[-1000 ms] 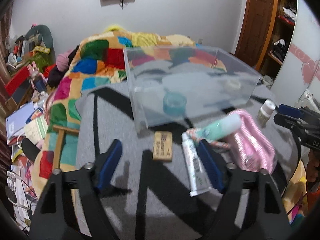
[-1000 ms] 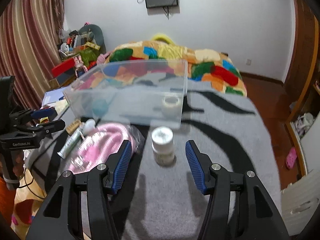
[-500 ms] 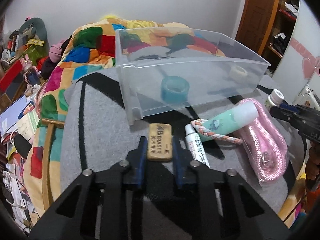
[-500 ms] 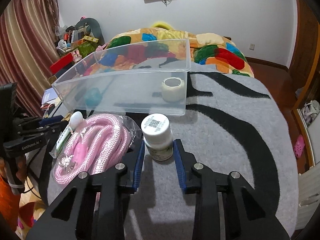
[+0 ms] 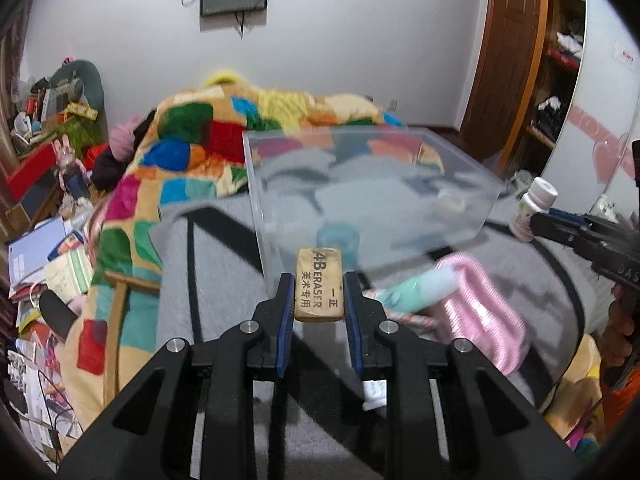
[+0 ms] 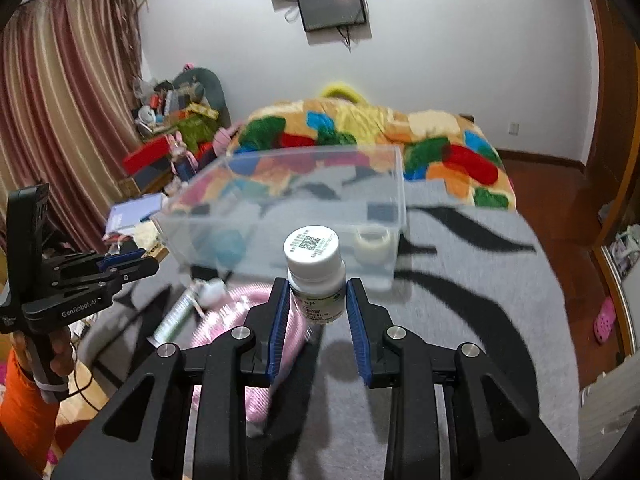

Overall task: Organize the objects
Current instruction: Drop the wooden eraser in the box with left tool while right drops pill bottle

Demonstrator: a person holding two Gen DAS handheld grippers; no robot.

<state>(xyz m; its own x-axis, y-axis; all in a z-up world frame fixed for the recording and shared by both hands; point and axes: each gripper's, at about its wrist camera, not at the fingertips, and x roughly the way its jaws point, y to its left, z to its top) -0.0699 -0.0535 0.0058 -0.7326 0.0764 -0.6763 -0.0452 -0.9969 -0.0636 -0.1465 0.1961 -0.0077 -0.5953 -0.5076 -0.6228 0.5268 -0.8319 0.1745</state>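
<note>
My left gripper (image 5: 319,298) is shut on a tan 4B eraser (image 5: 319,284) and holds it above the grey blanket, in front of the clear plastic bin (image 5: 360,184). My right gripper (image 6: 316,300) is shut on a white pill bottle (image 6: 316,272), lifted off the blanket before the bin (image 6: 288,204). The bottle also shows at the right of the left wrist view (image 5: 534,210). Inside the bin lie a blue tape roll (image 5: 337,238) and a white tape roll (image 6: 373,242).
On the blanket lie a pink rope in a bag (image 5: 480,312), a mint green tube (image 5: 424,286) and a toothpaste tube (image 6: 176,316). A colourful quilt (image 5: 192,152) lies behind the bin. Clutter fills the floor at left (image 5: 44,256).
Both grippers have lifted their objects off the blanket: the left with the eraser, the right with the pill bottle. One second ago both were open around them.
</note>
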